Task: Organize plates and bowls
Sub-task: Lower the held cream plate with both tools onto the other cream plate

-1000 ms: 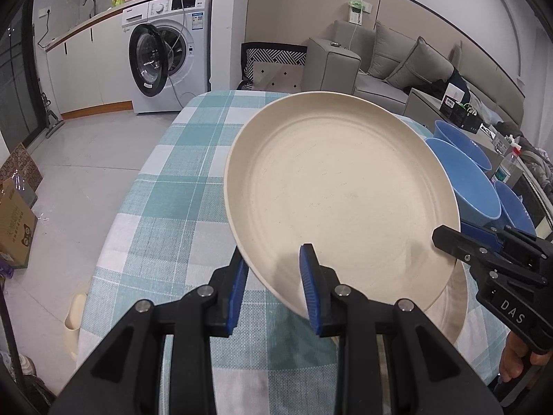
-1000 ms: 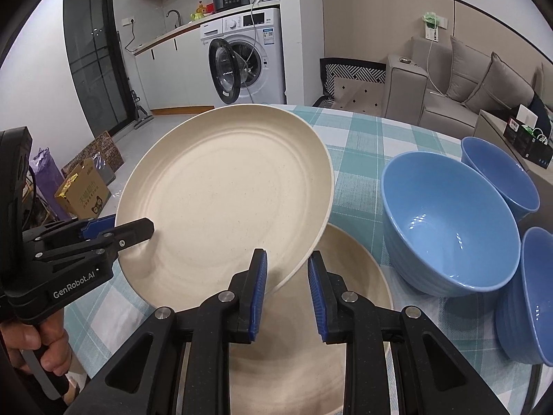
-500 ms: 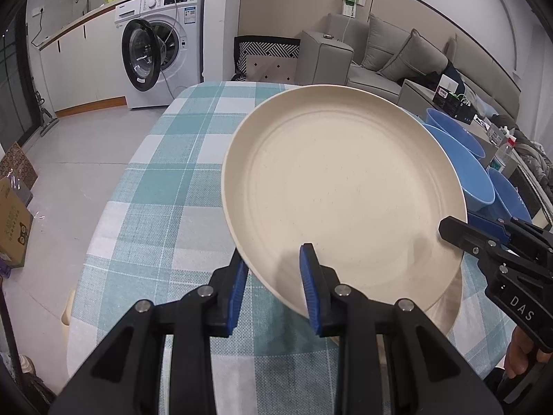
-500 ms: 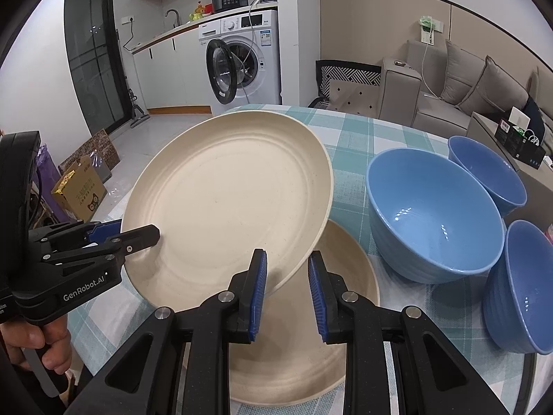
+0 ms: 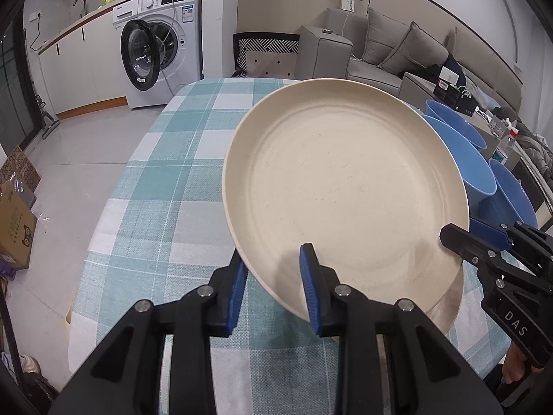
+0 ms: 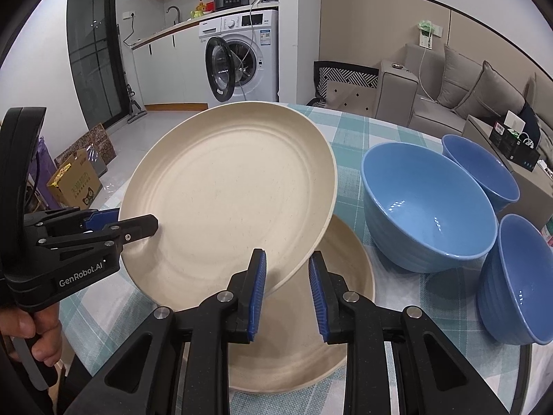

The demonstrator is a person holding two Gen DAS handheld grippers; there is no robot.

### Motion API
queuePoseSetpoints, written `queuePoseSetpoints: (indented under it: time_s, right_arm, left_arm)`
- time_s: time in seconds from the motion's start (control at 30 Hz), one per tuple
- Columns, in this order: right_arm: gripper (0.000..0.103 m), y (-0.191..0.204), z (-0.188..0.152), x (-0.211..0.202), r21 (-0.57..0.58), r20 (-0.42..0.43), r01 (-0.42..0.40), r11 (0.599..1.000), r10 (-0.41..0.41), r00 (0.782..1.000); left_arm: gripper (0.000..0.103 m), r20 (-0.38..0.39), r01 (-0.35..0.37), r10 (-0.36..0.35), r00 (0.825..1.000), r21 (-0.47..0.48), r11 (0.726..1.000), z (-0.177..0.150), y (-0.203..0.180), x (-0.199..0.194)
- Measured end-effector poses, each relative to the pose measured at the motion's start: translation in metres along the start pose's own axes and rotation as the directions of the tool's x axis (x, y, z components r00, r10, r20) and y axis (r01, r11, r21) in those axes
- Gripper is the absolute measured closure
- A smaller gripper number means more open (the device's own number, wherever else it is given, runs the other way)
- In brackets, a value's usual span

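A cream plate point(image 5: 345, 193) is held tilted above the checked tablecloth; it also shows in the right wrist view point(image 6: 228, 200). My left gripper point(image 5: 273, 287) straddles its near rim with a gap between the jaws, and my right gripper point(image 6: 287, 297) straddles the opposite rim the same way. Whether either set of pads presses the rim is unclear. A second cream plate point(image 6: 321, 339) lies flat on the table right under the lifted one. Three blue bowls stand to the right: a large one point(image 6: 428, 214) and two smaller ones point(image 6: 484, 169) point(image 6: 518, 280).
The table point(image 5: 166, 159) has a teal and white checked cloth, with its left edge dropping to the floor. A washing machine point(image 5: 162, 45) with an open door, a grey sofa point(image 5: 408, 55) and cardboard boxes point(image 6: 76, 183) stand beyond the table.
Both grippers and the tilted plate have shifted slightly; the bowls sit a little farther off to the right. The jaws stand as before.
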State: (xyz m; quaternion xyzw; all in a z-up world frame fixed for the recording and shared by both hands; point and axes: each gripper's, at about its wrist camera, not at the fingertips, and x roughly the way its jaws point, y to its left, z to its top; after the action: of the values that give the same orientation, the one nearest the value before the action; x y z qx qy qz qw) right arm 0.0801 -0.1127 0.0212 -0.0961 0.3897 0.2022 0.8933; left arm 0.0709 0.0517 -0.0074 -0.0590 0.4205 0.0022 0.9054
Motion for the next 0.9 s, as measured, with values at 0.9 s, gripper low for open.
queuePoseSetpoints:
  time_s: [0.9]
  right_arm:
    - [0.077,-0.001,-0.011,0.006,-0.003,-0.039,0.041,0.999,-0.041,0.998]
  left_arm:
    - [0.074,-0.024,0.033,-0.033,0.999,0.0,0.999,-0.012,-0.005,0.01]
